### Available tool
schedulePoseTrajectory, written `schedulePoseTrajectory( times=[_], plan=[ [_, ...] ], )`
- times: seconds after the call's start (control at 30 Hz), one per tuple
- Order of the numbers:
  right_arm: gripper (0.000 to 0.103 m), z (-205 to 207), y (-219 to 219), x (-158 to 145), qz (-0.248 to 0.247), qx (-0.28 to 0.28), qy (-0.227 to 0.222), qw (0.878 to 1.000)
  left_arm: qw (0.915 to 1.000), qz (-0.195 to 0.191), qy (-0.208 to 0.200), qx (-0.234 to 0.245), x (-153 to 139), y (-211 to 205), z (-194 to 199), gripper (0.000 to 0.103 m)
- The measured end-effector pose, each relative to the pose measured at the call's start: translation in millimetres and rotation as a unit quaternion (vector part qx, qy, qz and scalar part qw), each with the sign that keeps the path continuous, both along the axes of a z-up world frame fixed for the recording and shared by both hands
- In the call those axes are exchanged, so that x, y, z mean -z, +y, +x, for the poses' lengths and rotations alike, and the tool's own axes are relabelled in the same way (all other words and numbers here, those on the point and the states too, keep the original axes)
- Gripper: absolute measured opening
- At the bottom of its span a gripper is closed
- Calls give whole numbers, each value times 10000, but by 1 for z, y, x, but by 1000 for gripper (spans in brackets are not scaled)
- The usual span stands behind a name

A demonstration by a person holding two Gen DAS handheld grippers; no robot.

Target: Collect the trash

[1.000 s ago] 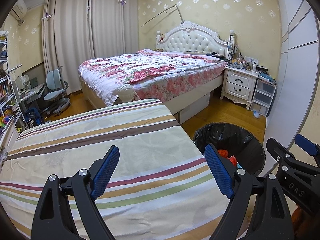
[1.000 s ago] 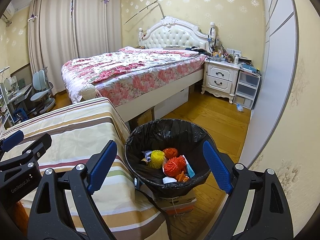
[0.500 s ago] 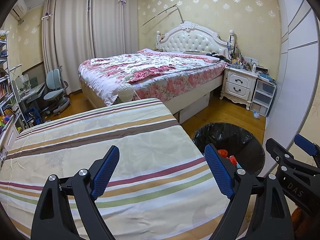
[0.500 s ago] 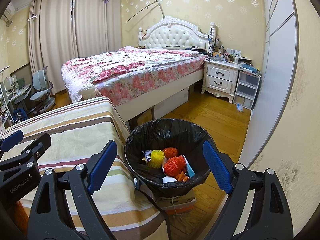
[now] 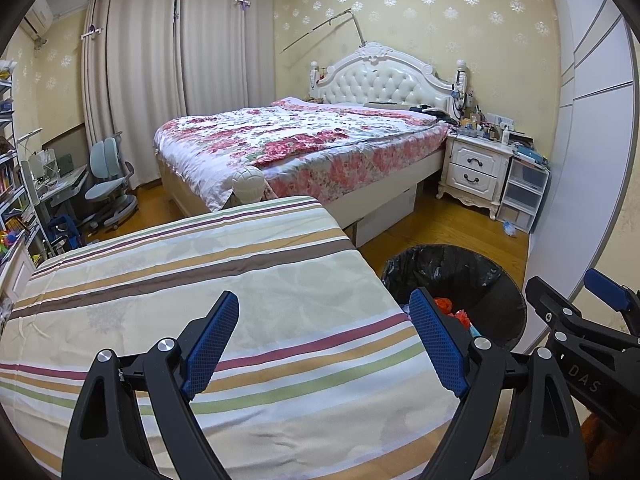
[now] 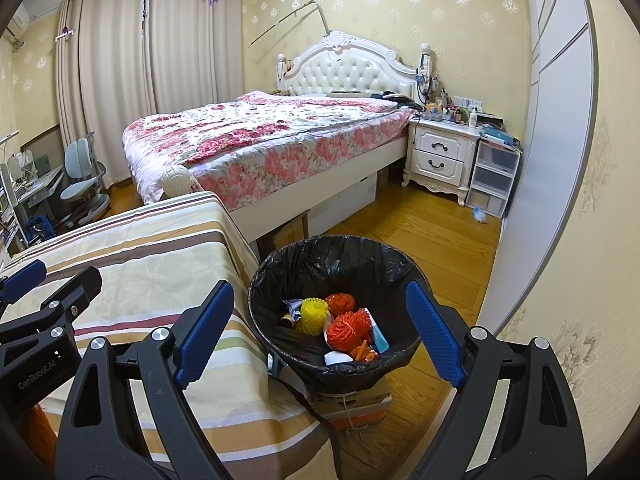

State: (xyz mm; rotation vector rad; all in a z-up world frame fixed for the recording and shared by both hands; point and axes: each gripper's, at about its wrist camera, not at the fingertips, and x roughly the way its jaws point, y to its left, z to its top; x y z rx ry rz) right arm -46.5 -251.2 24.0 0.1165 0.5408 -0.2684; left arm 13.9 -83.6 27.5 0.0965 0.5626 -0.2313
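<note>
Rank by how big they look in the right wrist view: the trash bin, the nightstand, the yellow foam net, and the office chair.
1. Trash bin, though nearest the camera.
2. Nightstand.
3. Office chair, close to the nightstand, so unsure.
4. Yellow foam net.

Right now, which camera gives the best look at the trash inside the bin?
The right wrist view. It looks down into the bin, showing the trash: orange and yellow foam nets and scraps. In the left wrist view the left gripper's finger hides most of the bin; only bits of orange show.
</note>
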Motion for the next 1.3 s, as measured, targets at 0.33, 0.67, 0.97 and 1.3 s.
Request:
schedulePoseTrajectory(
  times=[0.33, 0.67, 0.97, 1.3],
  plan=[
    [86, 0, 0, 0, -2, -2, 1, 10000, 10000, -8, -87, 5, -3, -13, -6, 85],
    [86, 1, 0, 0, -2, -3, 3, 10000, 9999, -29, -153, 54, -4, -14, -6, 85],
    [86, 0, 1, -1, -8, -11, 14, 10000, 9997, -115, -174, 80, -3, -9, -7, 85],
    [86, -3, 4, 4, -28, -64, 49, 10000, 9997, -229, -25, -84, -5, 4, -1, 85]
  ],
)
